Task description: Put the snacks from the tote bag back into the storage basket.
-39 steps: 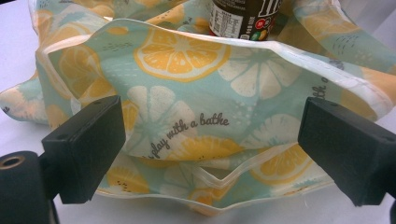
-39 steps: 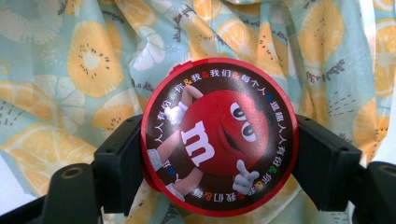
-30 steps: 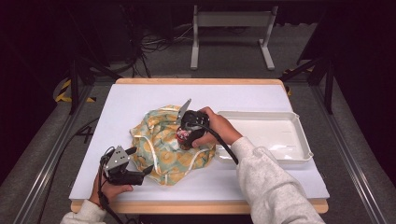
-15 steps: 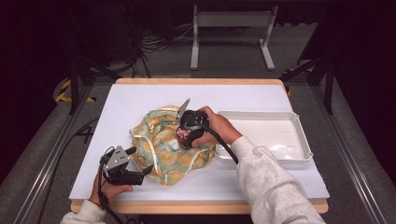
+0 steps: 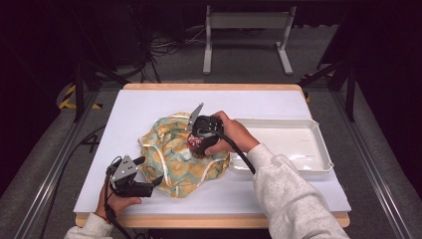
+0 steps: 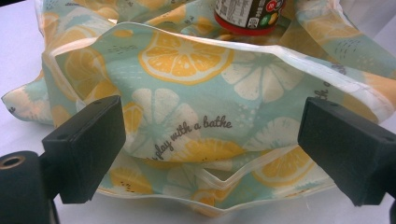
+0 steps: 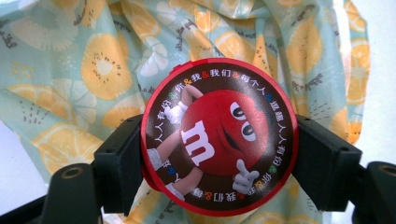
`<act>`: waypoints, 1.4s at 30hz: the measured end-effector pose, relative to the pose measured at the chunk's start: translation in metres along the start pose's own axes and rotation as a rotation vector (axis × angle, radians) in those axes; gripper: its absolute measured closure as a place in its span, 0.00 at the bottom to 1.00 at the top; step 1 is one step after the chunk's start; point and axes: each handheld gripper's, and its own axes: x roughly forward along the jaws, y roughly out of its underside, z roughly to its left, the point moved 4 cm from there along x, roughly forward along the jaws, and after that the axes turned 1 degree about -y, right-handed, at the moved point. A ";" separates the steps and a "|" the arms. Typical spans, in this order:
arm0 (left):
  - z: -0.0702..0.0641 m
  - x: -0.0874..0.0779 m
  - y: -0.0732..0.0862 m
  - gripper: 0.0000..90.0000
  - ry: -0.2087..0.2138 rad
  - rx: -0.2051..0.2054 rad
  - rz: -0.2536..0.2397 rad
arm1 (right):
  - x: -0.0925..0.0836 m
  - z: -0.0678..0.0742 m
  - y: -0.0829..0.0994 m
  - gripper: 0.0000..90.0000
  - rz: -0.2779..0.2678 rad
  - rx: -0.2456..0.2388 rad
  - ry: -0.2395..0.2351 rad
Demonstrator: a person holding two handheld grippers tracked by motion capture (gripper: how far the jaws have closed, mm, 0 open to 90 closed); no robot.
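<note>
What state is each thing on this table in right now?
Candy tub: lid on, clamped upright over the bag.
Lemon-print bag: crumpled on the table, mouth open.
White tray: empty.
Right gripper: shut on the tub.
Left gripper: open, jaws either side of the bag's edge.

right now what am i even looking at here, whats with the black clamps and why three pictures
A person sits at a white table with a hand-held gripper in each hand: a two-jaw clamp with its own camera. The high view looks down from above. The other two pictures look along each clamp's black jaws.

On the table lie a lemon-print fabric bag and, to its right, a white tray.

The right hand-held gripper is shut on a red candy container, held over the bag. The left hand-held gripper is open, its jaws standing either side of the bag's near edge without pinching it.
</note>
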 end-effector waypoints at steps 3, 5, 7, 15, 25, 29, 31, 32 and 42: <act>0.001 0.000 0.000 0.09 -0.004 0.004 -0.003 | -0.003 0.000 -0.001 0.29 -0.006 0.004 0.002; 0.001 0.000 0.000 0.09 -0.003 0.004 -0.001 | -0.005 0.000 -0.001 0.29 -0.005 -0.005 -0.002; 0.001 0.000 0.000 0.09 -0.004 0.006 0.001 | -0.007 0.000 -0.001 0.29 -0.011 0.001 -0.003; 0.001 0.000 0.000 0.09 -0.005 0.010 0.001 | -0.017 0.000 0.001 0.29 -0.019 0.009 -0.006; 0.000 -0.001 0.000 0.09 -0.003 0.013 0.004 | -0.031 0.002 0.002 0.29 -0.019 -0.002 -0.004; 0.001 0.000 0.000 0.09 -0.005 0.010 -0.002 | -0.036 0.002 0.005 0.29 -0.019 -0.002 0.000; 0.001 -0.001 0.000 0.09 -0.005 0.010 -0.003 | -0.037 0.002 0.005 0.29 -0.016 -0.001 0.004; 0.001 -0.001 0.000 0.09 -0.003 0.009 -0.005 | -0.039 0.002 0.006 0.29 -0.019 -0.005 0.004; 0.000 -0.001 -0.001 0.09 -0.008 0.007 -0.004 | -0.054 0.003 0.016 0.29 -0.015 -0.002 0.012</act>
